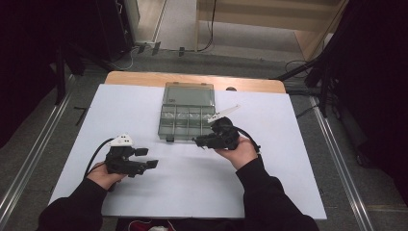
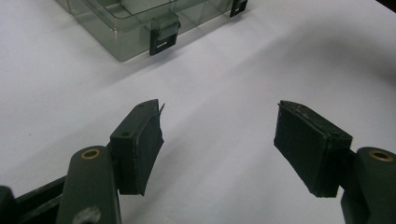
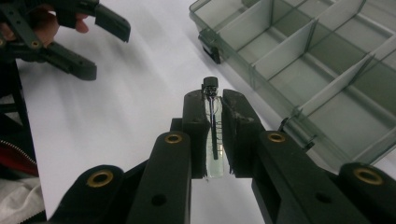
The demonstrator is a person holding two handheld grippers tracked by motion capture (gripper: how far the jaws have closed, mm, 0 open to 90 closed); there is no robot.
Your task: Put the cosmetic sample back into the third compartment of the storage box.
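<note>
Left gripper (image 1: 150, 158) low over the table, fingers (image 2: 140, 144) wide apart; right gripper (image 1: 198, 141) fingers (image 3: 196, 116) clamped together.

I'm seeing a clear, glossy glass-like vial (image 3: 214, 154) with a black cap, a smoky translucent plastic organizer box (image 1: 186, 111), matt white sheeting on the wooden table (image 1: 192, 79), and scuffed matt black pads (image 2: 144, 149).
</note>
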